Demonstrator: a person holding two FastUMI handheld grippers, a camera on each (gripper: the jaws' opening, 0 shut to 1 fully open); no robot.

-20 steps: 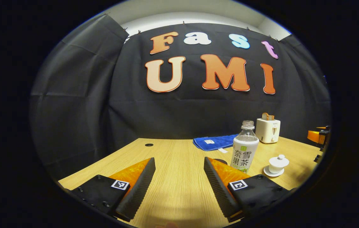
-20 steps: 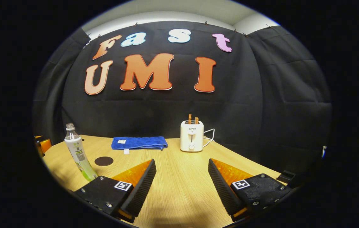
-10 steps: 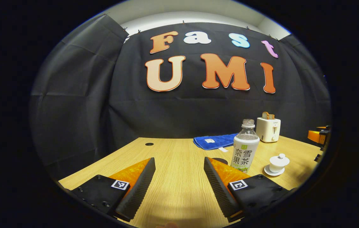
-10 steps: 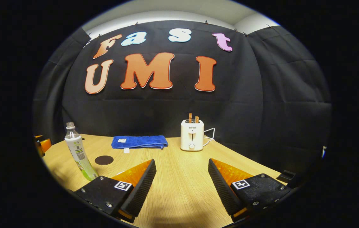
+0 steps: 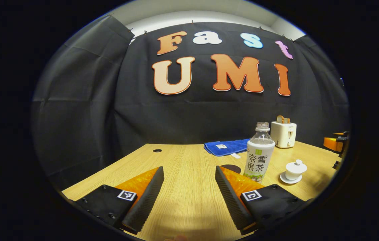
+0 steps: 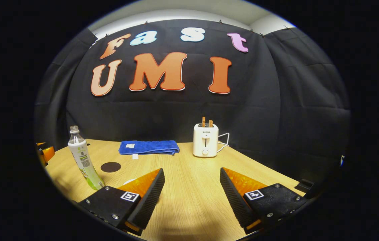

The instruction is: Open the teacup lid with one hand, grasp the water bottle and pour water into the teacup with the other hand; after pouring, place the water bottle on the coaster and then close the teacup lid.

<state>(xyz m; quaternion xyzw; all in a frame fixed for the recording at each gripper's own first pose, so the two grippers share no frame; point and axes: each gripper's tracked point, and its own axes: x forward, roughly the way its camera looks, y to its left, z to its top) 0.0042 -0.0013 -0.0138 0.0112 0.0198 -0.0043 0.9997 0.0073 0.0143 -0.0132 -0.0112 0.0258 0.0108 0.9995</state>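
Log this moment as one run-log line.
left gripper: open, empty | right gripper: open, empty | water bottle: upright, uncapped | teacup: lid on | coaster: bare

A light wood-grain table (image 5: 182, 194) is seen in both views. An uncapped water bottle (image 5: 259, 152) is stood upright on it, with a dark round coaster (image 6: 110, 166) laid flat just beside it. A lidded white teacup on its saucer (image 5: 293, 171) is set to the right of the bottle. Toward the far edge, a folded blue towel (image 6: 148, 147) is laid flat, and a white toaster (image 6: 205, 140) holding two slices is stood to its right, its cord trailing behind. A small dark cable hole (image 5: 157, 150) is set into the far left of the tabletop.
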